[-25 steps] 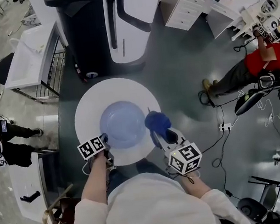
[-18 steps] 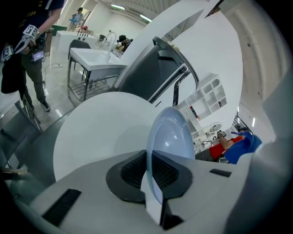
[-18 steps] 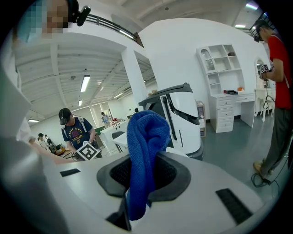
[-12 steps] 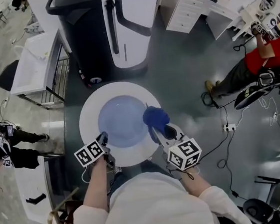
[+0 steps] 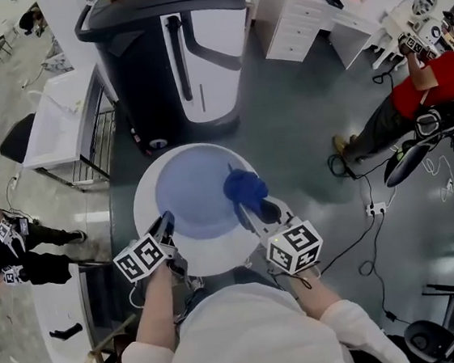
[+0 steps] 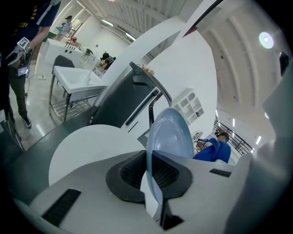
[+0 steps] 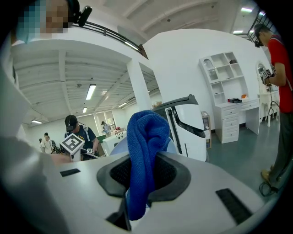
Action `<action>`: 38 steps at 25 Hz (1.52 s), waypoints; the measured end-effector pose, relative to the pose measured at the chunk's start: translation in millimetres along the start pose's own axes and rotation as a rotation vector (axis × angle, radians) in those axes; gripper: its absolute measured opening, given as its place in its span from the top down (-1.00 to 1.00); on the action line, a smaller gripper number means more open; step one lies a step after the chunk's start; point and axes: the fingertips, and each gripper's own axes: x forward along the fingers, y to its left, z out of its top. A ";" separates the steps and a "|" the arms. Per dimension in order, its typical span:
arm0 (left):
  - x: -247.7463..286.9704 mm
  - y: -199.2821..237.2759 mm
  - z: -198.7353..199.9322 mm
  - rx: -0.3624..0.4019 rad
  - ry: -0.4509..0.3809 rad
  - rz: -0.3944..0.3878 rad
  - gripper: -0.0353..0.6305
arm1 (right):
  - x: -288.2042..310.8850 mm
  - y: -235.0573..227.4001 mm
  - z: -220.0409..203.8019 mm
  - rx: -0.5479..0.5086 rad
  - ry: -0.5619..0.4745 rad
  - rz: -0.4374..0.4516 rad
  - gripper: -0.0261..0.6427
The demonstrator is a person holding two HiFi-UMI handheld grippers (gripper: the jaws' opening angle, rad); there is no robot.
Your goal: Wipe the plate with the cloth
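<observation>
Both grips are made, the left gripper [image 5: 166, 223] clamped on the near rim of the pale blue plate [image 5: 193, 187] over the white table [image 5: 212, 257], the right gripper [image 5: 251, 207] clamped on the blue cloth [image 5: 243, 186] at the plate's right edge, so the wiping itself appears to remain.

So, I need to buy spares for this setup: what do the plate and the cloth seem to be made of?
The plate is pale blue, thin-edged and smooth with a soft sheen. It is probably plastic, though glazed ceramic can't be ruled out. The cloth is deep blue with a fuzzy, looped pile and soft folds, so it looks like microfibre or terry fabric.
</observation>
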 end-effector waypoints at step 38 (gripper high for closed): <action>-53.3 -71.7 39.3 0.267 -0.145 -0.076 0.76 | 52.0 88.2 -19.0 -0.243 0.237 0.172 0.65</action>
